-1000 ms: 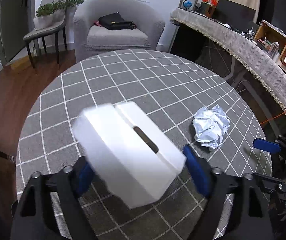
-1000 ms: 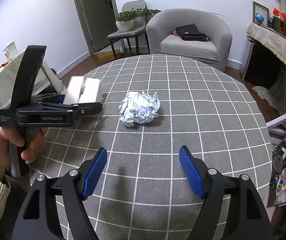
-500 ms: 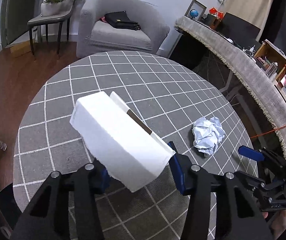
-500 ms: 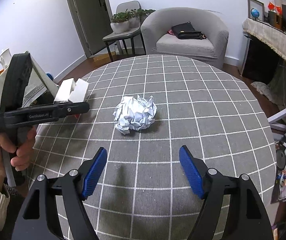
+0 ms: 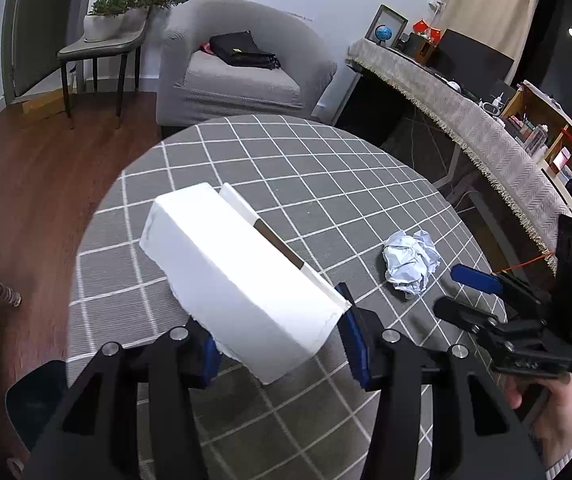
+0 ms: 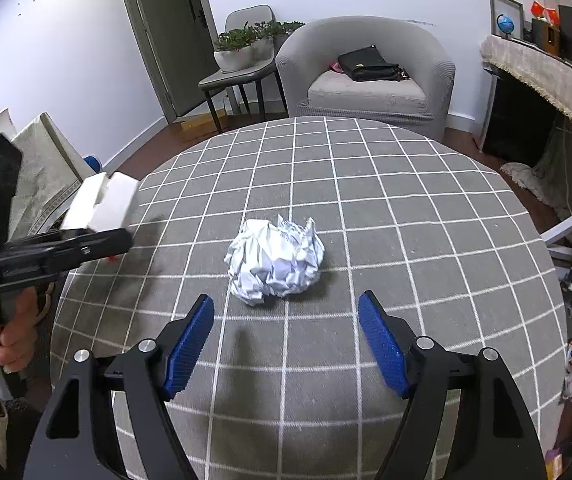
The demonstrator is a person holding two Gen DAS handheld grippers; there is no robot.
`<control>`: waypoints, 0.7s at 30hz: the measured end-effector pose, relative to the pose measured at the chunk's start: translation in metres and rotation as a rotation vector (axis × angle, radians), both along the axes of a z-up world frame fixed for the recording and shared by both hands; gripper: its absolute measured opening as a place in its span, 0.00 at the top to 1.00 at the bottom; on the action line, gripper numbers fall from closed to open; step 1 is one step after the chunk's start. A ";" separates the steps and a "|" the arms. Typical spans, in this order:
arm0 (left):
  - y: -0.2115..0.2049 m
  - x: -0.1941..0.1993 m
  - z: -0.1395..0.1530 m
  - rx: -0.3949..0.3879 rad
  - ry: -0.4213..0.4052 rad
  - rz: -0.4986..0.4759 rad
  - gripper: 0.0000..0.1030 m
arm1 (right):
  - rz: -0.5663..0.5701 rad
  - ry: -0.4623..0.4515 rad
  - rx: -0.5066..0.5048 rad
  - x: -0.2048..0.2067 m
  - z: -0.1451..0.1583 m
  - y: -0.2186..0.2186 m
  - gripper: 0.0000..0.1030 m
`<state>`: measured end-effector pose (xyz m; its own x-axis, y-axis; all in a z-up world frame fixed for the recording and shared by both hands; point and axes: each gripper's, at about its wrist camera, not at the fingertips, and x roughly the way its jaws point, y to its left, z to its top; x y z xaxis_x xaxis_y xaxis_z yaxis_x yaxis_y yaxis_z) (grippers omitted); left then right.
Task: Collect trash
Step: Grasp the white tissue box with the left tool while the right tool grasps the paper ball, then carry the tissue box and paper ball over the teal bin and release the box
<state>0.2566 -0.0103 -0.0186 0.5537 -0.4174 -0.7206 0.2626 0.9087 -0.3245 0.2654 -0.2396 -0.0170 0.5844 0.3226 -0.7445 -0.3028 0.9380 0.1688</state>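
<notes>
A white box (image 5: 242, 280) is pinched between the blue pads of the left claw (image 5: 280, 340) and is carried above the bench (image 5: 326, 168), near its left edge in the right wrist view. The jaws were closed on it within the last second, and the grip is taken only at the near end of the box, so most of its length stands out in front of the pads. The right claw (image 6: 286, 340) is spread wide and holds nothing; it hangs over the grey checked cloth, pointed at a crumpled paper ball (image 6: 276, 264) which lies near the middle of the bench, just ahead of the fingertips.

Several things could go wrong from here. The box could turn or slip out of the pads, because it is held by one end and its walls look smooth and thin; too much pressure could also crush it. The paper ball could be pushed away instead of caught, if one finger touches it before the other. It seems light and could roll over the cloth. The two claws are near each other, so a collision is possible if both are moved toward the ball. No trash container can be seen with certainty.
</notes>
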 end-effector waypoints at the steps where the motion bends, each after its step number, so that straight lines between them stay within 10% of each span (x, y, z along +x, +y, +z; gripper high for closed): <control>1: 0.002 -0.002 0.001 0.001 -0.002 0.001 0.49 | 0.001 0.000 -0.008 0.003 -0.001 0.003 0.27; 13: 0.039 -0.019 0.014 0.029 -0.028 0.032 0.49 | -0.014 0.010 -0.105 0.035 -0.011 0.030 0.27; 16: 0.047 -0.022 0.015 0.035 -0.028 0.041 0.49 | -0.007 0.018 -0.131 0.037 -0.014 0.042 0.52; 21: 0.060 -0.027 0.020 0.039 -0.034 0.056 0.49 | 0.024 -0.007 -0.144 0.033 -0.009 0.061 0.54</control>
